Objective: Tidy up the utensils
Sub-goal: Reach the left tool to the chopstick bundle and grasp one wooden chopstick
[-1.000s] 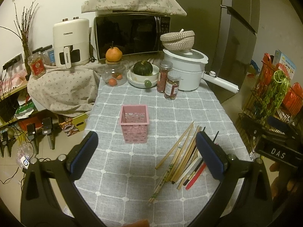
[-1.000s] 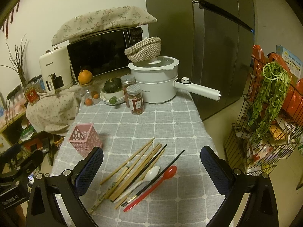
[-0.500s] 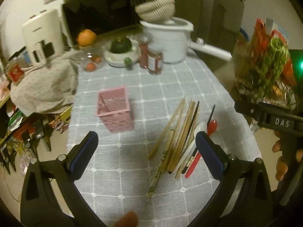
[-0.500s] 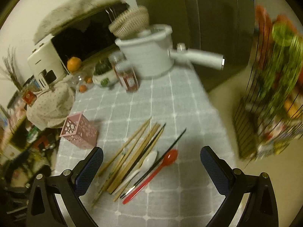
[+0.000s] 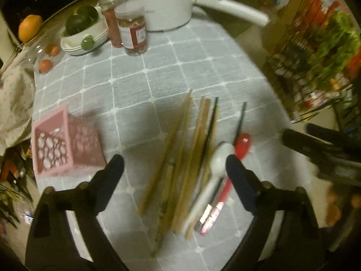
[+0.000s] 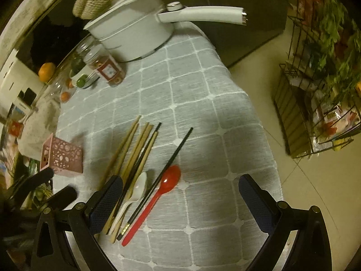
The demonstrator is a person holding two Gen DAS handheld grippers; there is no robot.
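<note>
Several wooden chopsticks (image 5: 180, 153) (image 6: 133, 149), a black chopstick (image 6: 178, 151), a white spoon (image 5: 216, 164) (image 6: 137, 189) and a red spoon (image 5: 241, 144) (image 6: 162, 192) lie in a loose pile on the grey checked tablecloth (image 5: 158, 74). A pink perforated basket (image 5: 61, 144) (image 6: 62, 155) stands to the left of the pile. My left gripper (image 5: 174, 164) is open and empty, low over the pile. My right gripper (image 6: 180, 189) is open and empty, above the red spoon; it also shows at the right of the left wrist view (image 5: 320, 149).
A white pot with a long handle (image 6: 140, 33), two spice jars (image 5: 133, 31), a bowl stack with a green squash (image 5: 83, 29) and a glass jar of fruit stand at the table's far end. A wire rack with greens (image 6: 320, 74) stands right of the table.
Both grippers have moved forward and down toward the utensil pile, tilting to look down at the table. Both stay open. The utensils and basket have not moved.
</note>
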